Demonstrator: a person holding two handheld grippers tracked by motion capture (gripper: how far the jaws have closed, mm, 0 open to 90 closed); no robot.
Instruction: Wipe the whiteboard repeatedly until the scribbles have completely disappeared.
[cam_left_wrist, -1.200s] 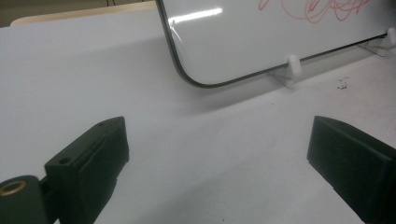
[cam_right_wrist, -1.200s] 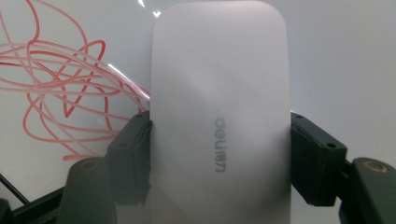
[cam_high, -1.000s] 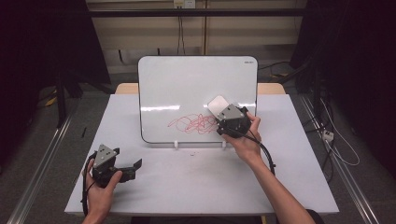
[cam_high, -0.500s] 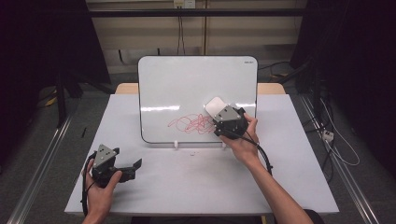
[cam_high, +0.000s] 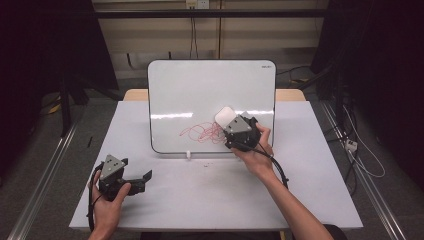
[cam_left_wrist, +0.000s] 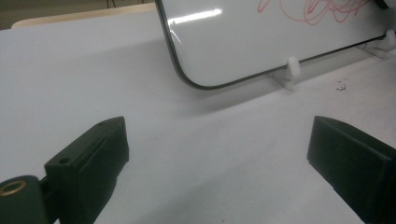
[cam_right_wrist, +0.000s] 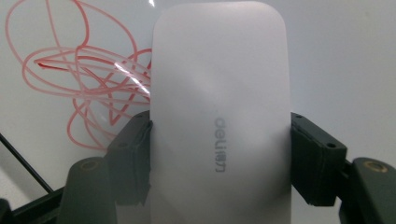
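**Entry: whiteboard wiping, eraser at the red scribble**

Item one, the white eraser (cam_right_wrist: 219, 116): it is sitting clamped between the jaws of the right gripper (cam_high: 239, 131), its face lying against the whiteboard (cam_high: 200, 85) just right of the red scribble (cam_high: 202, 133). Grey lettering reading "deli", followed by two characters, is running along its back. The whiteboard, the reference for all places here, is standing on small white clips (cam_left_wrist: 290, 70) at the table (cam_high: 310, 200) and is bearing a small dark brand mark at its upper right corner, too small to read.

Step judged in hand: rubbing out the scribble, most of which is remaining. The next move is calling for strokes leftward across the red lines, with the pad kept flat.

The left gripper (cam_high: 131, 181) is resting on the table in front of the whiteboard's lower left corner, its jaws standing wide apart and holding nothing.
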